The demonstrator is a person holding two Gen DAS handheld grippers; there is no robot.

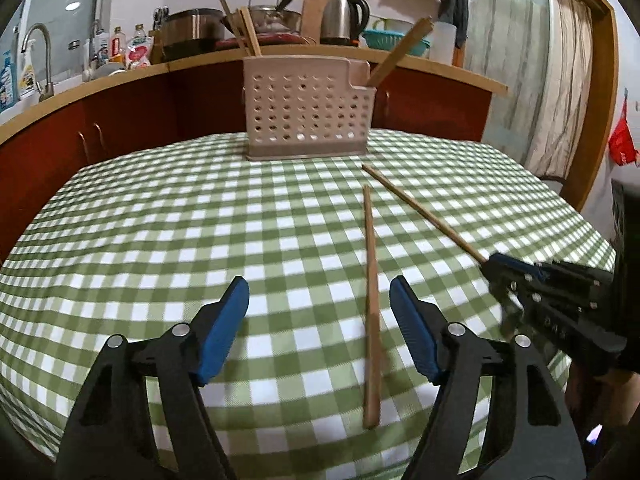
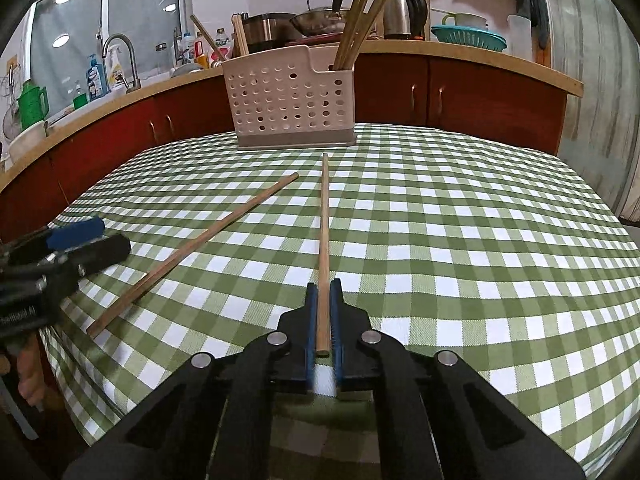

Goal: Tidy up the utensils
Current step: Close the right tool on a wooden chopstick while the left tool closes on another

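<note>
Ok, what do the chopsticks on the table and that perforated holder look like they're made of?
Chopsticks: probably bamboo or wood, going by the matte tan surface with no shine.
Utensil holder: likely moulded plastic, a smooth pale beige wall with evenly punched round holes and a greyer base tray.

Left gripper [image 2: 80, 236] cut off at frame edge, holder [image 1: 306, 110] compartments hidden

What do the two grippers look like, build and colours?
Both match: the left gripper and right gripper have black angular plastic linkage arms with triangular cut-outs and round silver pivot pins. The fingers carry blue ribbed pads. No cables or sleeves show.
</note>
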